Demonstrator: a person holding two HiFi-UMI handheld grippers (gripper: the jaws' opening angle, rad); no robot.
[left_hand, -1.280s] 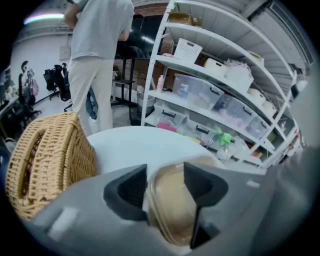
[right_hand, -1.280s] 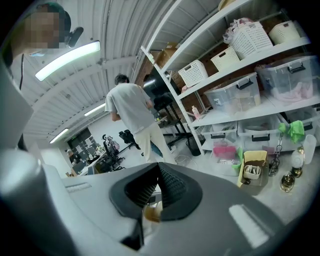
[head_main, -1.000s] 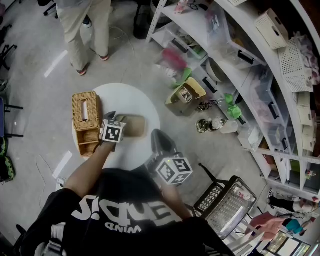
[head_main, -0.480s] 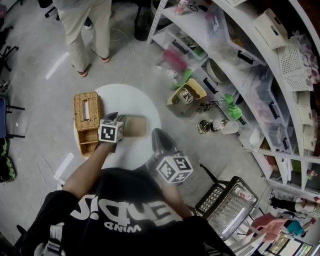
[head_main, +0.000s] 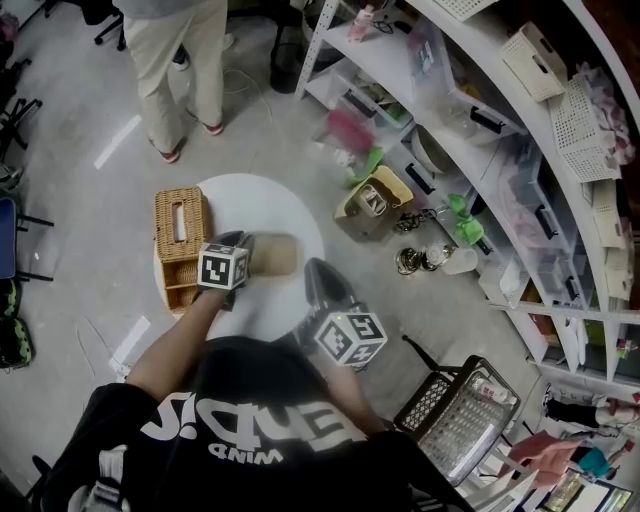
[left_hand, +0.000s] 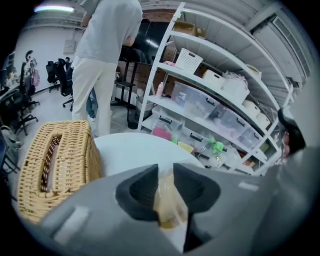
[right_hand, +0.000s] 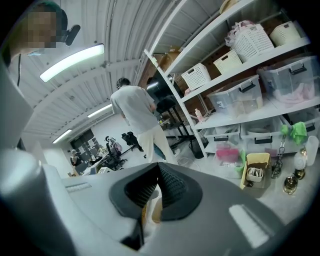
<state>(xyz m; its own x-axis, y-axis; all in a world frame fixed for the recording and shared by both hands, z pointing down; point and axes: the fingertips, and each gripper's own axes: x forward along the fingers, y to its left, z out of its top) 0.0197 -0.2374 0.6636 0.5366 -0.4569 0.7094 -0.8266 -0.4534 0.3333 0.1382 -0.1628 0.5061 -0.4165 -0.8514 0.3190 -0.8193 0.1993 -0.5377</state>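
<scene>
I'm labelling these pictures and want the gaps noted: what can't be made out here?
Box contents: left gripper view, the left tongs clamp and cover most of it.
Pale patch below the shut right tongs, right gripper view: only a sliver shows.
Wicker basket's inside: head view, too small.
Standing person: head view, cut off by the top edge.

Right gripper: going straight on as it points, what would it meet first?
Most likely the tan container held by the left gripper: in the head view the right gripper points toward its nearer end, and tan shows between its fingers. Depth is unclear, so it might miss.
</scene>
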